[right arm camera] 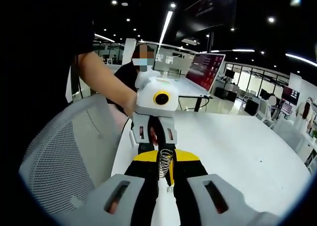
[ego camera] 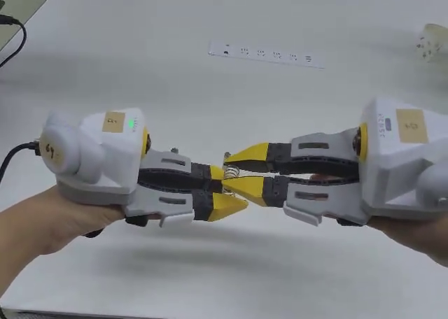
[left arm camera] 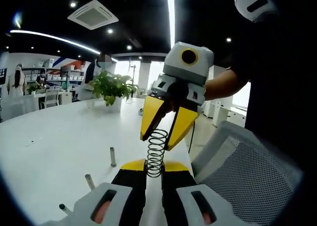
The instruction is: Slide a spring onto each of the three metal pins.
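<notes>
**Spring held in mid-air between both grippers, tip to tip**

Head view: the two grippers meet nose to nose above the white bench (ego camera: 210, 263). One is held in the left hand (ego camera: 63, 214), the other in the right hand (ego camera: 413, 231). The spring (left arm camera: 156, 151) lies between their yellow tips, clear of the bench surface.

Left gripper (left arm camera: 154, 166): fingers drawn close together, pinching the near end of the spring. The coil stands out from between them along the gripper's axis.

Right gripper (right arm camera: 166, 159): fingers (left arm camera: 151, 118) spread in a V that straddles the far end of the spring. Cannot tell whether either yellow tip touches the coil.

Metal pins (left arm camera: 113, 156): three seen in the left gripper view, standing in a row on the bench to the left of the fingers, well apart from the spring. All three are bare, with no spring on any.

Surroundings: a white power strip (ego camera: 266, 54) lies on the far part of the bench. A mesh chair (left arm camera: 242, 176) sits at the bench edge. A potted plant (left arm camera: 113, 87) stands at the bench's far end.
</notes>
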The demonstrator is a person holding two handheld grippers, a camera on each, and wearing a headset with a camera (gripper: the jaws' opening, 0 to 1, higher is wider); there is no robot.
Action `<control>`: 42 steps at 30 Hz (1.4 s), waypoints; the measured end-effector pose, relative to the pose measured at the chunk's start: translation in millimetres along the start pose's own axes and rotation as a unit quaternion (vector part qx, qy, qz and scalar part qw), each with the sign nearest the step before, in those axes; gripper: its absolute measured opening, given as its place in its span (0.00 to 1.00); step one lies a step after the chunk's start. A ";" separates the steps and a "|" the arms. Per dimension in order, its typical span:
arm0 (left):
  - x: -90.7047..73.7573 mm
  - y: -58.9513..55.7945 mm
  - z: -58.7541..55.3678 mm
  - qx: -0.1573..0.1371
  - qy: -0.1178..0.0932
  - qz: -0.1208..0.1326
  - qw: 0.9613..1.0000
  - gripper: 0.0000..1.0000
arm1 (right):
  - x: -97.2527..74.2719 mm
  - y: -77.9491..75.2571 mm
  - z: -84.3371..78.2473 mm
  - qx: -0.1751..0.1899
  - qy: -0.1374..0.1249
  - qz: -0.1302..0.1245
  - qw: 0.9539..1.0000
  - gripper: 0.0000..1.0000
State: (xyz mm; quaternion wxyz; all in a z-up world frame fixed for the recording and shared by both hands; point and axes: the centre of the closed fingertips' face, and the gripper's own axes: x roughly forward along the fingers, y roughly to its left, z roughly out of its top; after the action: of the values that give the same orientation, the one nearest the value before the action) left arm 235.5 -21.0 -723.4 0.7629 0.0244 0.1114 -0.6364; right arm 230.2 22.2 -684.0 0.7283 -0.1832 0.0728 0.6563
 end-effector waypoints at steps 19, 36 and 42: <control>-1.5 0.0 0.8 -0.016 -0.001 0.001 1.000 0.04 | -2.2 0.2 3.6 0.018 -0.026 -0.002 1.000 0.07; -1.9 3.4 -1.1 -0.043 0.000 0.020 0.999 0.22 | -0.5 -6.6 6.4 0.001 -0.014 -0.007 1.000 0.07; -5.8 8.3 -4.9 -0.039 0.008 0.034 0.999 0.32 | -0.3 -7.4 4.7 -0.003 -0.009 -0.009 1.000 0.07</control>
State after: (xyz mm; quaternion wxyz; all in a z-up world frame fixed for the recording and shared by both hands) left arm 241.9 -13.0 -727.9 0.7835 0.0033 0.1414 -0.6051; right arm 236.8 23.1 -678.3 0.7344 -0.1803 0.0628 0.6514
